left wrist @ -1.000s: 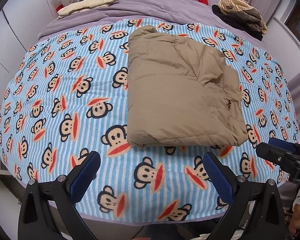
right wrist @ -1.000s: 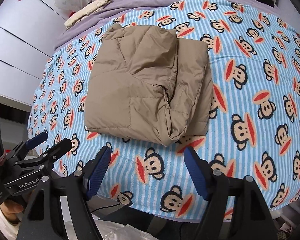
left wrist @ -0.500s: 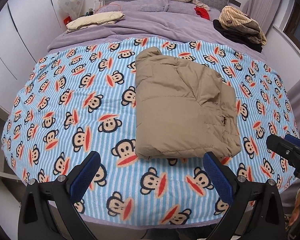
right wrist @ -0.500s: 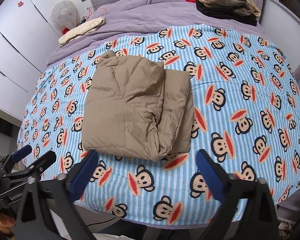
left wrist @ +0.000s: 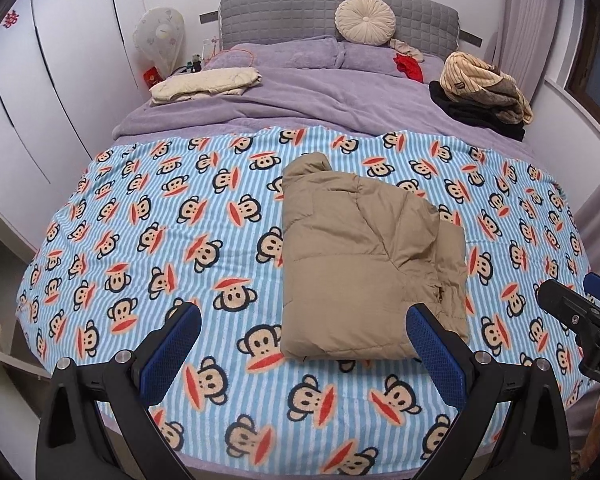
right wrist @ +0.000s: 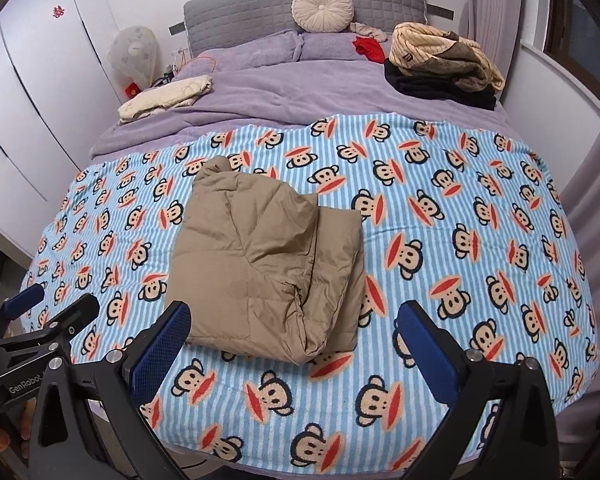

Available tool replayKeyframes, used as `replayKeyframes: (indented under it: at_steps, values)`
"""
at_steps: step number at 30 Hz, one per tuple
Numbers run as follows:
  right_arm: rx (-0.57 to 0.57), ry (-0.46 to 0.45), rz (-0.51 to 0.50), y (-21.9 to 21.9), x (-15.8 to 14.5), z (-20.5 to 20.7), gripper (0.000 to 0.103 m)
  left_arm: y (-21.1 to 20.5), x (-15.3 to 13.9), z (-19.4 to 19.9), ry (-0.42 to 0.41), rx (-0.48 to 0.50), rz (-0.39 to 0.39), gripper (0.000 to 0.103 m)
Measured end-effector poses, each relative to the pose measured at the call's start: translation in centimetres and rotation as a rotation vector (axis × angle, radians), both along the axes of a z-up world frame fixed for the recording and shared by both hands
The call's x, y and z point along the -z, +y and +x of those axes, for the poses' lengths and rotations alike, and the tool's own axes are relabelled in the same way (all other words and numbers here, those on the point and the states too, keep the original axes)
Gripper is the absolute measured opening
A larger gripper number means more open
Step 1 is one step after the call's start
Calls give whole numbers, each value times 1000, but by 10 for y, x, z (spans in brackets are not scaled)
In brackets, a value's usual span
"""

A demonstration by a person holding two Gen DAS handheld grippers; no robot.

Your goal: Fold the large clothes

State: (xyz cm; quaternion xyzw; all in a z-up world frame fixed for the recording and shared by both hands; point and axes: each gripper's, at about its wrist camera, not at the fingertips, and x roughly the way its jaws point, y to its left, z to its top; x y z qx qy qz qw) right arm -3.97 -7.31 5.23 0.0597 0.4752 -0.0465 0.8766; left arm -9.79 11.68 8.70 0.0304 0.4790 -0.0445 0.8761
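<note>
A tan padded jacket (left wrist: 360, 264) (right wrist: 266, 264) lies folded into a thick rectangle on the blue striped monkey-print blanket (left wrist: 160, 240) (right wrist: 460, 220). My left gripper (left wrist: 304, 344) hangs above the bed's near edge, jaws wide open and empty, the jacket's near edge showing between its blue pads (left wrist: 170, 352). My right gripper (right wrist: 294, 346) is likewise wide open and empty, held back from the jacket's near right corner. Each gripper appears at the side of the other's view: the right gripper (left wrist: 576, 316) and the left gripper (right wrist: 36, 328).
A purple duvet (left wrist: 320, 100) covers the far half of the bed. On it lie a folded cream garment (left wrist: 206, 84), a heap of beige and black clothes (left wrist: 484, 92) and a red item (left wrist: 410, 66). White wardrobes (left wrist: 40, 100) stand left, a fan (left wrist: 160, 44) by the grey headboard.
Both grippers have risen and tilted up, so the jacket looks smaller and the headboard and wall have come into view. The right gripper's jaws have spread wider. The jacket has not moved.
</note>
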Motion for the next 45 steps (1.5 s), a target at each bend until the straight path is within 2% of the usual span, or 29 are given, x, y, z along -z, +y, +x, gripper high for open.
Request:
replayKeyframes:
  at_steps: [11,45]
  values:
    - [33,-7,-14,-4,-6,1,103,-7,0,-1,-7,-8,20,103]
    - [31,8,-24,-3,-3,1,103,-9,2,4,-7,-6,21,103]
